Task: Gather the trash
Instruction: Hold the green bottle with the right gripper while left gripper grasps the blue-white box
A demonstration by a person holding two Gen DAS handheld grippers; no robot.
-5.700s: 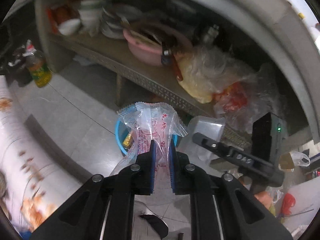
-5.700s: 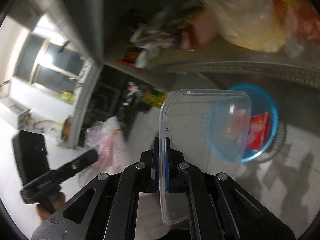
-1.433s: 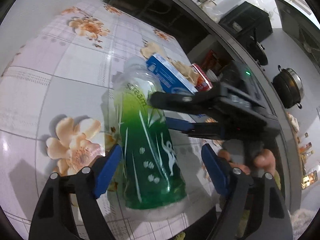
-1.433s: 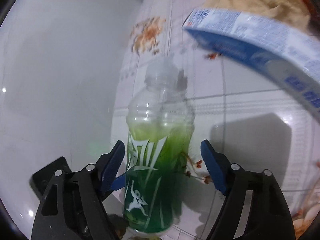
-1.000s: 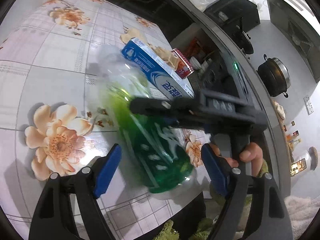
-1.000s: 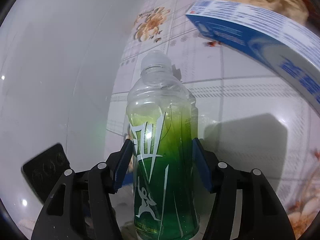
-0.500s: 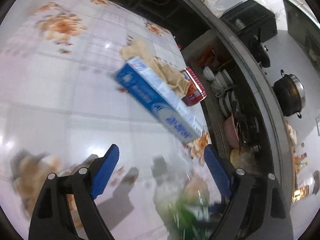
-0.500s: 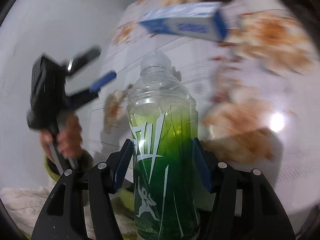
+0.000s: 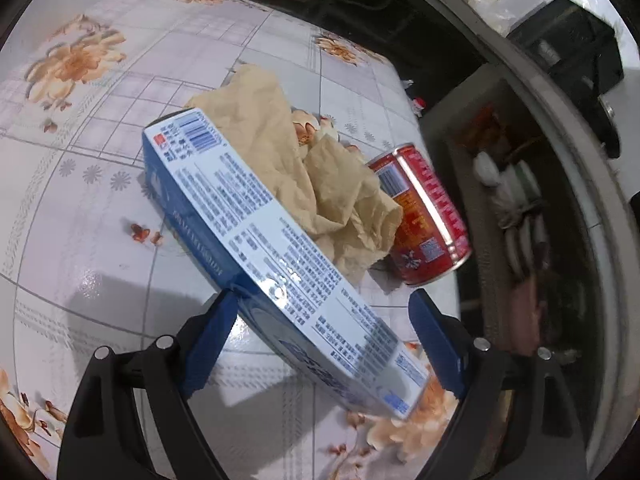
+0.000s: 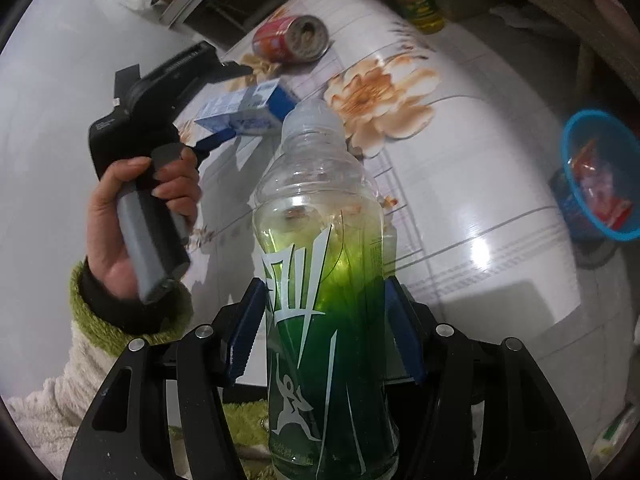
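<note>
My right gripper (image 10: 324,332) is shut on a green drink bottle (image 10: 324,280) and holds it upright off the floral table. My left gripper (image 9: 320,336) is open, its jaws astride the near end of a blue and white carton (image 9: 264,240) that lies on the table; it also shows in the right wrist view (image 10: 224,136), next to the carton (image 10: 248,114). Crumpled brown paper (image 9: 304,176) and a red can (image 9: 420,216) on its side lie just past the carton. The can (image 10: 292,38) shows in the right wrist view too.
A blue basket (image 10: 600,176) with red wrappers stands on the floor to the right of the table (image 10: 460,160). A bottle of yellow liquid (image 10: 416,0) stands on the floor beyond. A dark shelf with dishes (image 9: 516,200) lies past the table's right edge.
My right gripper has closed on the green bottle and carried it away from the table. My left gripper has moved forward to the carton, still open.
</note>
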